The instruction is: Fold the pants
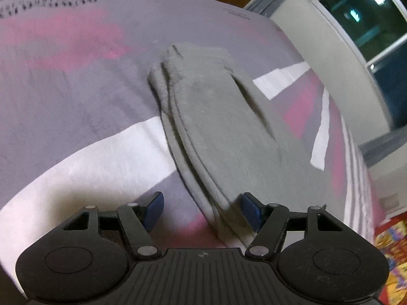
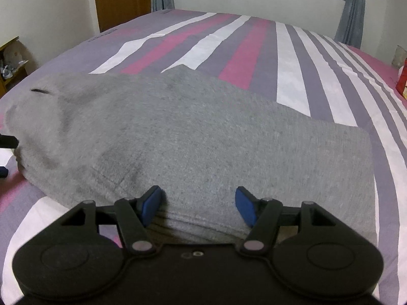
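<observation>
While both grippers angle down at it, the bed (image 2: 287,76) fills both views, covered by a sheet in purple, pink and white stripes. Grey pants (image 2: 193,142) lie folded flat on it, stacked in several layers.

Right gripper (image 2: 198,208): tilted down over the near edge of the pants. Fingers (image 2: 150,207) stand apart with the folded edge between them; blue pads sit at the cloth but I can't tell that they press it. Reads as open, not gripping.

Left gripper (image 1: 201,209): also pointing down, at one narrow end of the stack, seen lengthwise. Fingers (image 1: 154,211) wide. The layered end of the pants (image 1: 216,137) sits toward the right-side finger, touching or just beside its pad; the other finger hangs over bare sheet. No grip.

View differences:
- Right wrist view shows the pants broadside, a wooden door (image 2: 122,0) and grey curtains (image 2: 352,10) behind the bed, a small shelf (image 2: 12,61) far left, something red (image 2: 403,78) at the right edge.
- Left wrist view shows the stacked layer edges clearly, a dark window (image 1: 366,17), printed lettering (image 1: 48,2) on the sheet's far edge, bright patterned floor (image 1: 391,251) lower right. Blurry overall.
- A dark bit at the right view's left edge touches the pants; can't tell what it is.
</observation>
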Available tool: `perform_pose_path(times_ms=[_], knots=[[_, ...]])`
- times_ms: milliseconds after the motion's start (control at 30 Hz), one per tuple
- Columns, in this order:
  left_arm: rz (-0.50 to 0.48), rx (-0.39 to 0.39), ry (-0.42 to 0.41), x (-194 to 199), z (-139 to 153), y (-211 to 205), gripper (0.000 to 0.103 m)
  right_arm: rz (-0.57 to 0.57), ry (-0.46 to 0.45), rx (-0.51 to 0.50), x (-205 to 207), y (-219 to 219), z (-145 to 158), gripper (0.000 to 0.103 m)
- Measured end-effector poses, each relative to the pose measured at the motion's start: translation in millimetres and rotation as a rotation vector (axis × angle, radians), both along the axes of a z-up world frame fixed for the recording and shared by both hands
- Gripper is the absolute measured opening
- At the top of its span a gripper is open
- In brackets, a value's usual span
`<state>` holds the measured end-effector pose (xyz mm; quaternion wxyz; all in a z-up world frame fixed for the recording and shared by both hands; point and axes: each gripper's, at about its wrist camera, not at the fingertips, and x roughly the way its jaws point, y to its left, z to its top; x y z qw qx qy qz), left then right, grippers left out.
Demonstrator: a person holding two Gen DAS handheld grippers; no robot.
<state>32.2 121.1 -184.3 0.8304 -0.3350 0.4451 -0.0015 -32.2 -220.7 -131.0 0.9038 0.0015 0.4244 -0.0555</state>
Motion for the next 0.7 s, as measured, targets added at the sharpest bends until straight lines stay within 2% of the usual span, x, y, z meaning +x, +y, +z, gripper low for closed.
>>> perform_pose_path(times_ms=[267,367,433,500,600,633,700], knots=[[0.016,-0.167,-0.060,25.7,-27.8,8.0,0.066,-0.006,-0.004,-0.006,1.9,0.4,-3.4,0.067],[0.032,-0.199,-0.081,39.9,-33.5,7.1,0.065,-0.007,-0.006,-0.001,2.3,-0.7,-4.0,0.067],[0.038,-0.199,-0.081,53.1,-38.6,2.6,0.048,-0.008,-0.006,0.000,2.8,-0.4,-4.2,0.068],[0.048,-0.221,-0.076,62.5,-44.8,0.9,0.037,-0.008,-0.005,-0.003,3.5,0.1,-4.4,0.068],[0.080,-0.256,-0.062,70.1,-50.1,-0.1,0.032,-0.006,0.005,-0.008,5.6,1.3,-3.0,0.068],[0.084,-0.255,-0.062,69.7,-49.0,-0.5,0.025,-0.001,0.013,-0.014,7.3,2.4,-1.2,0.068],[0.080,-0.229,-0.081,66.7,-42.7,-3.9,0.020,0.011,0.024,-0.010,12.9,2.6,5.9,0.063]])
